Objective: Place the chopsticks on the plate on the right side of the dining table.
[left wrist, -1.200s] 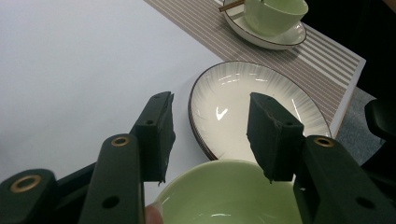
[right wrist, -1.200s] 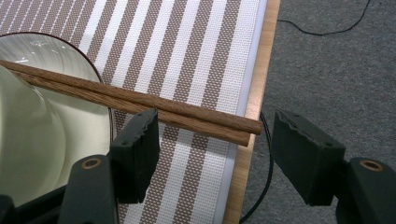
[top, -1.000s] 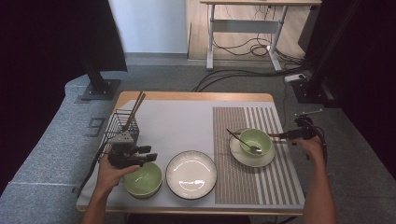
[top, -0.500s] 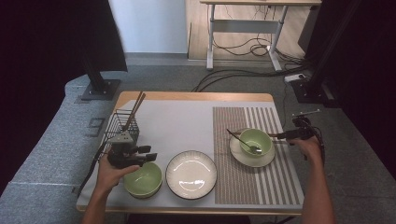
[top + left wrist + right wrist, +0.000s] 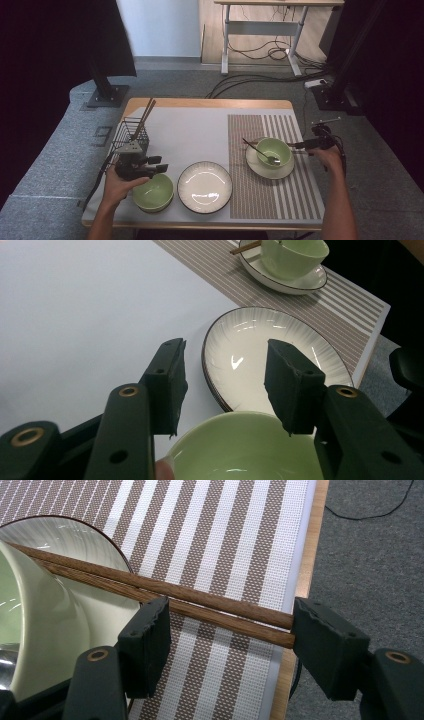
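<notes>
Right gripper view: the right gripper stands with jaws wide apart, a pair of wooden chopsticks lying across the gap, resting on the plate at left. Left gripper view: the left gripper is open over the green bowl at bottom centre, holding nothing.

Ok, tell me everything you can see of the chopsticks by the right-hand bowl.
The chopsticks are a pair of dark brown sticks that look wooden, lying side by side and nearly parallel. One end rests on the rim of the white plate beside the green bowl; the other reaches the edge of the striped placemat. They pass between the jaws of the right claw, which stand apart; one end meets the right-hand jaw.
</notes>
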`<state>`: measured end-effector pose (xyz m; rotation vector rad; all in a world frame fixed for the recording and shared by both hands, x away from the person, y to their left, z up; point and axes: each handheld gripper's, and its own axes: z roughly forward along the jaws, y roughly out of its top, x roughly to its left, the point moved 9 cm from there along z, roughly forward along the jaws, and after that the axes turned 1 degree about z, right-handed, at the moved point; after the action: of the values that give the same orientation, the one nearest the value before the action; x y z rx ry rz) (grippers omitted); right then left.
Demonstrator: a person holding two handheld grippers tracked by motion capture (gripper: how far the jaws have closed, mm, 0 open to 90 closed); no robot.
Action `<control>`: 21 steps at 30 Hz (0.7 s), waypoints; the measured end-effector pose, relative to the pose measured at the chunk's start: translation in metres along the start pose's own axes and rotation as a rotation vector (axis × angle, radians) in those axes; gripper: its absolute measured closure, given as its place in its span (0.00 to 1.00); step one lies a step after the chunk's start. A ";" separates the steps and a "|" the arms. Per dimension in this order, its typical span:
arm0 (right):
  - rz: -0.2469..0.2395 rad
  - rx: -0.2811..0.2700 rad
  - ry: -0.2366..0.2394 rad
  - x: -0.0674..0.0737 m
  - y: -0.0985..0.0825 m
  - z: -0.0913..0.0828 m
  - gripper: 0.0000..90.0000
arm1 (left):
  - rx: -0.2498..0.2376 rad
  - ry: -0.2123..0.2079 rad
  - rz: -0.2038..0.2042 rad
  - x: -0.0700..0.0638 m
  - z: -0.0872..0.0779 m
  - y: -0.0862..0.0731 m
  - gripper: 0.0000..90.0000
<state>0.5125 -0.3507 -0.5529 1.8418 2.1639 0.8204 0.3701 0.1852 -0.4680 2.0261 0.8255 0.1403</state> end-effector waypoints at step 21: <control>-0.017 -0.002 0.010 0.007 0.003 0.001 0.37 | -0.002 0.002 0.001 0.000 -0.001 0.000 0.57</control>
<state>0.5143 -0.3439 -0.5504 1.8194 2.1805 0.8294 0.3698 0.1856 -0.4673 2.0253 0.8251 0.1430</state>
